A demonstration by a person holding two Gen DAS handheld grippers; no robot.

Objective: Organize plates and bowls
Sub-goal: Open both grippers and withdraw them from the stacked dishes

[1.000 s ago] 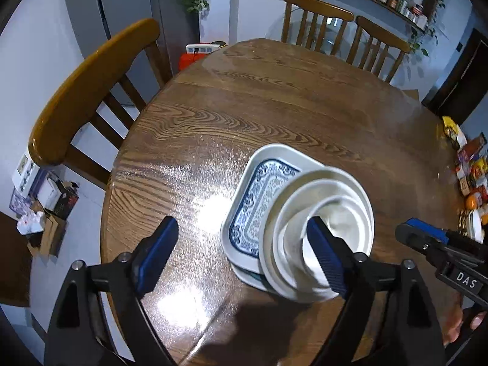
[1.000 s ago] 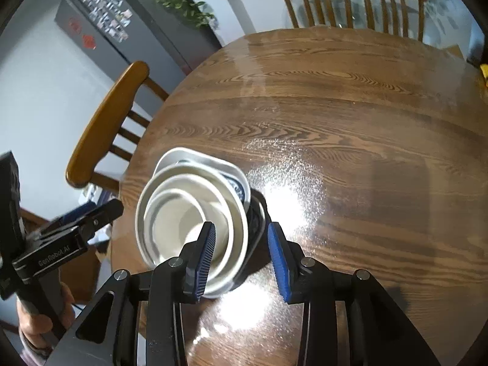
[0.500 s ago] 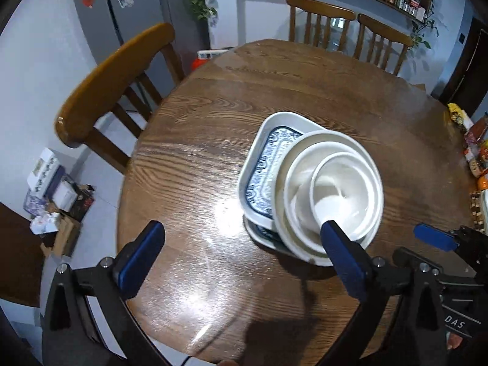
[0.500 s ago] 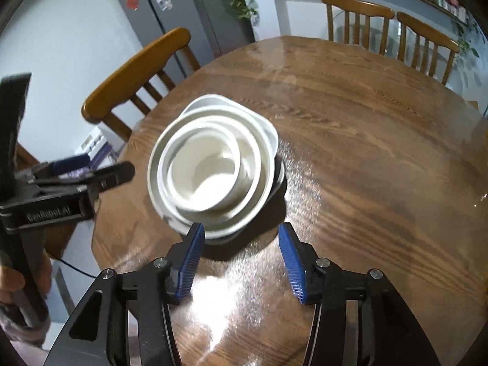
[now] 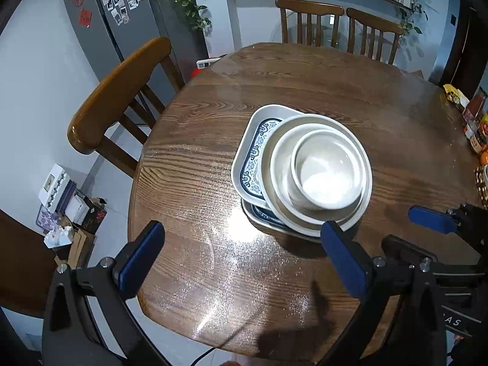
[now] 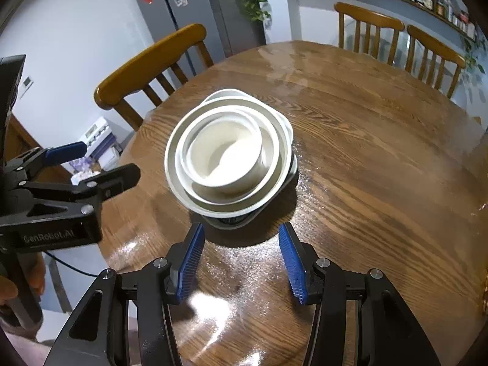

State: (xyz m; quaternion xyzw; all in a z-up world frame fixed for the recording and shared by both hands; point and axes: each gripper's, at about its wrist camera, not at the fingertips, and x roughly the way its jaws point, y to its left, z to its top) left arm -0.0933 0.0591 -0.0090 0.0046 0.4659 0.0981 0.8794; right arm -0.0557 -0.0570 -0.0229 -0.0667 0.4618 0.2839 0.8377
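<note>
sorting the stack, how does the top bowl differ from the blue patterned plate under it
The bowl is round, deep and plain white; the plate is squarish, shallow and blue-patterned. The bowl tops the stack, fully visible; the plate lies lower, mostly covered. Both look like glazed tableware and rest untouched.

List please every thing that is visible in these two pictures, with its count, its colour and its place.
Round wooden table: one, brown, centre.
Square blue-patterned plates: two, white and blue, bottom of the stack on the table.
Wide white dish: one, on the patterned plates.
White bowls: two, nested in the dish.
Wooden chairs: three, brown, around the table.
Grey fridge: one, background, photos on it.
Green plant: one, beside the fridge.
Left gripper: black with blue pads, open, holds nothing.
Right gripper: same colours, open, holds nothing.
</note>
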